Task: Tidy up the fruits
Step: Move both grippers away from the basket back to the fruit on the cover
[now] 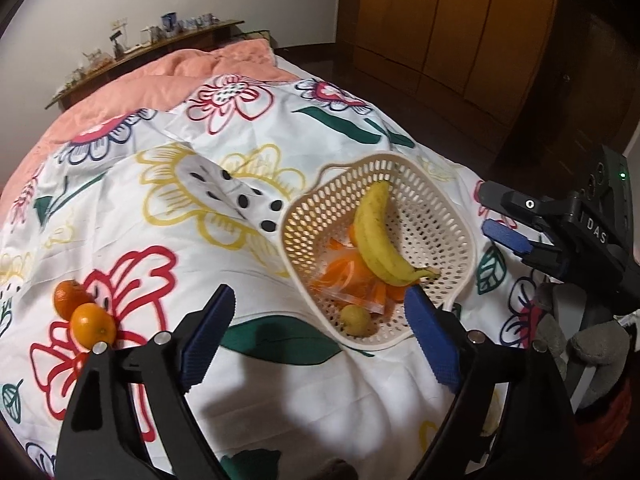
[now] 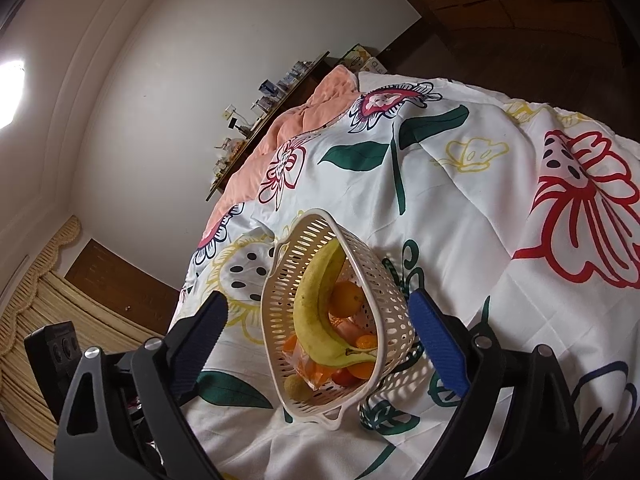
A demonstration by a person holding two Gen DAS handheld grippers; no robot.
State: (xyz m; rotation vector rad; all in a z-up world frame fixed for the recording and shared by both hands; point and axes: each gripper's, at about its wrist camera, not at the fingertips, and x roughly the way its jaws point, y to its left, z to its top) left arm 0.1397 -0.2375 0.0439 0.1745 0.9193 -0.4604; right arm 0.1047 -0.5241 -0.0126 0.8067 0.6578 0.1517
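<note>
A cream perforated basket sits on the floral bedcover. In it lie a yellow banana, a clear bag of orange pieces and a small greenish fruit. Two oranges rest on the cover to the left, just beyond my left gripper's left finger. My left gripper is open and holds nothing; its right finger is at the basket's near rim. My right gripper hovers to the right of the basket. In the right wrist view the right gripper stands open around the basket, pads apart from it. The banana and an orange show inside.
The floral duvet covers the bed, with a peach blanket behind it. A headboard shelf holds several small items. A wooden wardrobe stands at the far right. A grey-gloved hand holds the right gripper.
</note>
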